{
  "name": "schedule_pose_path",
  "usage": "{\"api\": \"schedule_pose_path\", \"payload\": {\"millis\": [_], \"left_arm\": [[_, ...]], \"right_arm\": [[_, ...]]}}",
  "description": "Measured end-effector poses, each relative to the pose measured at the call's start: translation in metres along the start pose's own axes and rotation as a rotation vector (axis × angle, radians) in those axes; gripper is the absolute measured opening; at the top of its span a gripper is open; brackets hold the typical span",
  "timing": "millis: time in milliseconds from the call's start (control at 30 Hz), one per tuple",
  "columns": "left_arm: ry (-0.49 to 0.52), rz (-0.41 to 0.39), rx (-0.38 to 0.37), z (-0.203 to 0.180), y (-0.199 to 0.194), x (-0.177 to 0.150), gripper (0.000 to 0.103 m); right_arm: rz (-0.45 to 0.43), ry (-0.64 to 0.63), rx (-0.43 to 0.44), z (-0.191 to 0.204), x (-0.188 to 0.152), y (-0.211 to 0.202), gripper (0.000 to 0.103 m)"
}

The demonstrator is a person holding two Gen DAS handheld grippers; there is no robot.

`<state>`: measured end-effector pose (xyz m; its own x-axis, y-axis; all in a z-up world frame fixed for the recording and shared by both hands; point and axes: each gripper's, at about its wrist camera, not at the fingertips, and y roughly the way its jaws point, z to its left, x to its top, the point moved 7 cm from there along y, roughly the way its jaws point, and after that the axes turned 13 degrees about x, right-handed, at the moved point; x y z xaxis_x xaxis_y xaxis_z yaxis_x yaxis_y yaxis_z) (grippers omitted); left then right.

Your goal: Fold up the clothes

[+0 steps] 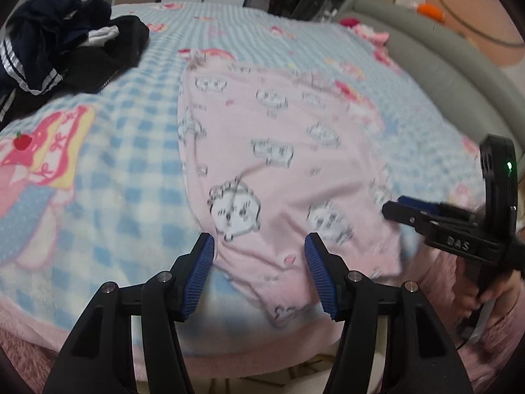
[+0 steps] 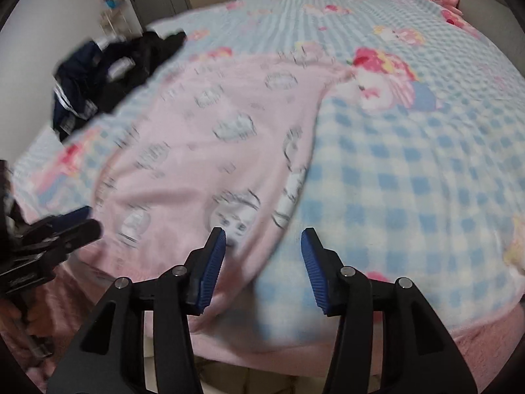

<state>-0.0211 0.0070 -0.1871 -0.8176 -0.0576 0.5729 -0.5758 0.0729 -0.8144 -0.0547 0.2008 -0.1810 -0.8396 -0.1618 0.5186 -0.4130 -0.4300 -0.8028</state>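
A pink garment (image 1: 262,151) printed with cartoon faces lies spread on the bed. It also shows in the right wrist view (image 2: 210,144). My left gripper (image 1: 259,246) is open over the garment's near left corner, with nothing between its blue pads. My right gripper (image 2: 263,241) is open over the garment's near right edge, also empty. Seen from the left wrist view, the right gripper (image 1: 403,210) hovers at the garment's right edge. The left gripper (image 2: 75,223) shows at the left of the right wrist view.
A blue-checked blanket (image 1: 124,151) with pink cartoon prints covers the bed. A pile of dark clothes (image 1: 65,49) lies at the far left, also in the right wrist view (image 2: 108,75). A grey padded bed frame (image 1: 436,65) runs along the right.
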Motion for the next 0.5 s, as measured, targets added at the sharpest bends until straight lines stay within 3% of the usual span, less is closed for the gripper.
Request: {"api": "schedule_pose_path", "payload": {"millis": [133,300,400,500], "left_arm": [[-0.066,-0.015,-0.019,0.019,-0.008,0.000,0.059],[-0.232,-0.124,-0.066,0.058,-0.029,0.020,0.059],[-0.208,-0.115,-0.054,0.054,-0.023,0.021,0.057],[-0.160,-0.101,-0.032,0.043,-0.015,0.020,0.054]], "right_arm": [[-0.005,-0.001,-0.055,-0.015,-0.022,-0.003,0.047],[-0.048,0.059,-0.043,-0.024,-0.023,-0.019,0.044],[-0.107,0.074,0.045,-0.009,-0.011,-0.029,0.048],[-0.117,-0.008,0.101,0.020,-0.002,-0.025,0.049]]}}
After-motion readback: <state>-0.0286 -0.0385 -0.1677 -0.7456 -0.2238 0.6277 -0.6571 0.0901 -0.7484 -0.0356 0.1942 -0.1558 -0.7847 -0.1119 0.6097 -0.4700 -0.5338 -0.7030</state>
